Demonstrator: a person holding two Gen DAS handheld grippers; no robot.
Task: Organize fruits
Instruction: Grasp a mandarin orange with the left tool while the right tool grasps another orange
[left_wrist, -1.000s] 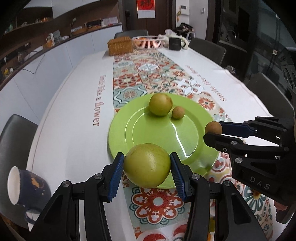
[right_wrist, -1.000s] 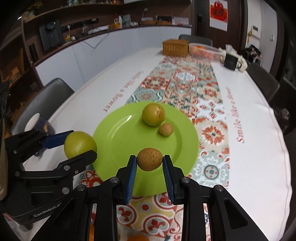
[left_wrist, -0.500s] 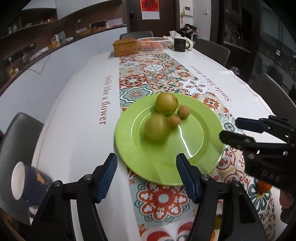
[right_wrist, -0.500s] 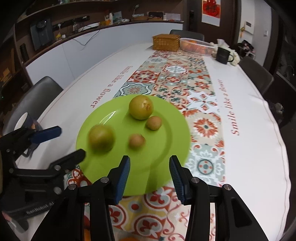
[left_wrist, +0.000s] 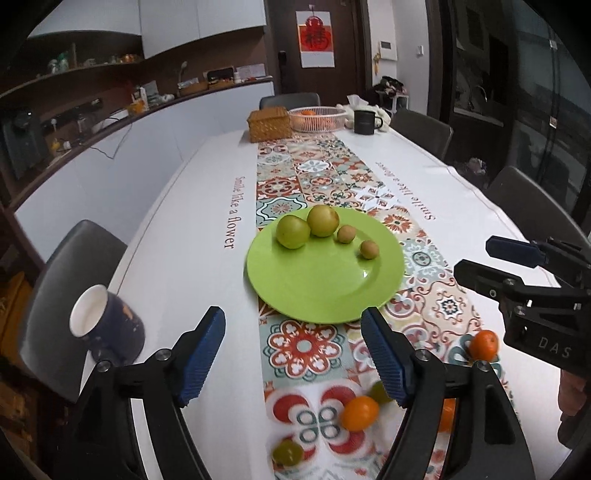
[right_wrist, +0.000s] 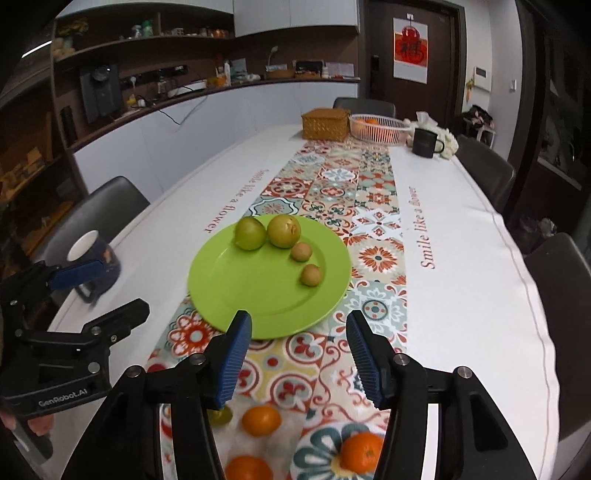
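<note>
A green plate (left_wrist: 325, 295) (right_wrist: 258, 295) lies on the patterned runner. On it sit two green fruits (left_wrist: 293, 232) (right_wrist: 250, 233) and two small brown fruits (left_wrist: 369, 249) (right_wrist: 311, 275). My left gripper (left_wrist: 293, 350) is open and empty, pulled back from the plate's near edge. My right gripper (right_wrist: 298, 354) is open and empty, also back from the plate. Loose oranges (left_wrist: 359, 412) (right_wrist: 260, 420) and small green fruits (left_wrist: 287, 453) lie on the runner below the grippers. Each gripper shows in the other's view, the right one (left_wrist: 480, 258) and the left one (right_wrist: 107, 284).
A dark blue mug (left_wrist: 105, 325) (right_wrist: 92, 258) stands left of the plate. At the far end stand a wicker box (left_wrist: 269, 123), a white basket with oranges (left_wrist: 319, 118) and a black mug (left_wrist: 364, 122). Dark chairs line both sides.
Both grippers let go of their fruit, which landed on the plate. Both opened wide and drew back toward the near end, bringing the loose oranges into view.
</note>
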